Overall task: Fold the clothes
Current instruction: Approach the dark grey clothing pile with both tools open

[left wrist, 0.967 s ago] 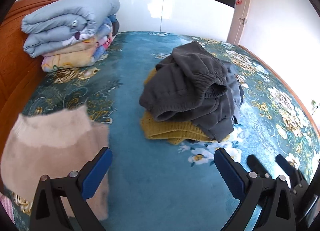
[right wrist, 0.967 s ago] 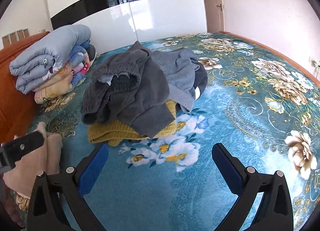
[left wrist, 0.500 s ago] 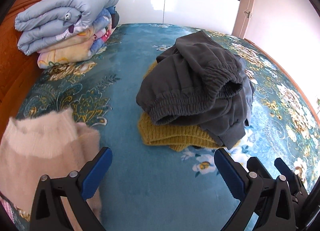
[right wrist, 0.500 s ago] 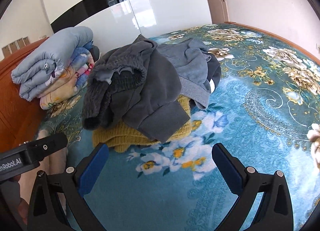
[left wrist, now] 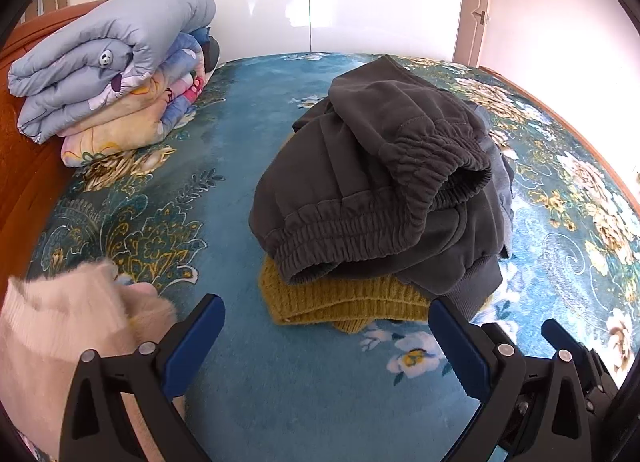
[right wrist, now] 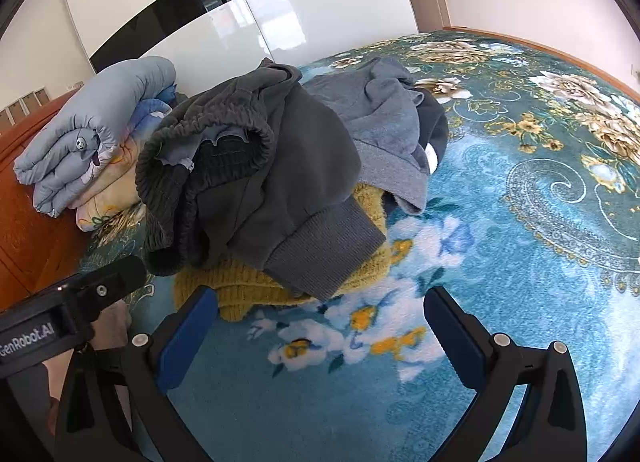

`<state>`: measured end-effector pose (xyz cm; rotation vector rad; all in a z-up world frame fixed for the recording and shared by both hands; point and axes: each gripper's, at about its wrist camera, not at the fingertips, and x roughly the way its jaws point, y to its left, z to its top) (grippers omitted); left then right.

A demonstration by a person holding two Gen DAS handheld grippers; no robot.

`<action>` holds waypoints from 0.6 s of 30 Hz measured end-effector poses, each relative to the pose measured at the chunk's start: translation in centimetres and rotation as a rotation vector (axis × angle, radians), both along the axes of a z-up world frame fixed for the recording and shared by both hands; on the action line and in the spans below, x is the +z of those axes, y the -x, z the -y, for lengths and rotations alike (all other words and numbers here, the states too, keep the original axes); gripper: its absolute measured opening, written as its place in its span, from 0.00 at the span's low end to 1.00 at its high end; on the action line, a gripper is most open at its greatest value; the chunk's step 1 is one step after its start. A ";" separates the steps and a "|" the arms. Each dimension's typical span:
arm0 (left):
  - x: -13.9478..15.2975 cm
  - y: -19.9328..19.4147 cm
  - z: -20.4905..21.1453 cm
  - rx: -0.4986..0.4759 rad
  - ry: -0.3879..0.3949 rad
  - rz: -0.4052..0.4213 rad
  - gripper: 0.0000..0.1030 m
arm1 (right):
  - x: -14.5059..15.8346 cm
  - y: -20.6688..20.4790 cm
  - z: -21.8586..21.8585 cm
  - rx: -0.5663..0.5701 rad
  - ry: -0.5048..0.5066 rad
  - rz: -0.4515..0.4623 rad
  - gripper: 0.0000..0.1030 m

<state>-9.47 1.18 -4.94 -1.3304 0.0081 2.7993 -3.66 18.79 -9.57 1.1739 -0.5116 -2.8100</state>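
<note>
A heap of clothes lies mid-bed: dark grey sweatpants (left wrist: 372,182) (right wrist: 256,190) with an elastic waistband on top, a mustard knit sweater (left wrist: 340,298) (right wrist: 240,286) under them, and a lighter grey-blue garment (right wrist: 384,118) behind. A folded pale pink sweater (left wrist: 60,326) rests at the lower left, beside my left gripper. My left gripper (left wrist: 326,336) is open and empty, just short of the heap. My right gripper (right wrist: 320,326) is open too, empty, close in front of the mustard sweater.
The bed carries a teal floral cover (left wrist: 248,390) (right wrist: 520,262). Folded quilts (left wrist: 108,74) (right wrist: 92,134) are stacked at the far left against an orange wooden headboard (left wrist: 24,190). White wardrobe doors (left wrist: 320,10) stand behind. The left gripper's body (right wrist: 68,314) crosses the right wrist view's lower left.
Both grippers have moved forward toward the clothes heap, which now looks larger and nearer. The pink sweater has slid further into the lower left corner. Both grippers stayed open.
</note>
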 end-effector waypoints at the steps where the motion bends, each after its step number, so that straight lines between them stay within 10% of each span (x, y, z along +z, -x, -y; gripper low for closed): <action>1: -0.2 0.2 0.0 0.002 0.000 0.003 1.00 | -0.2 0.2 0.1 0.002 0.007 0.005 1.00; 18: -0.8 2.1 -1.6 -0.015 0.064 -0.013 1.00 | -2.6 2.0 -0.2 -0.021 0.101 0.050 1.00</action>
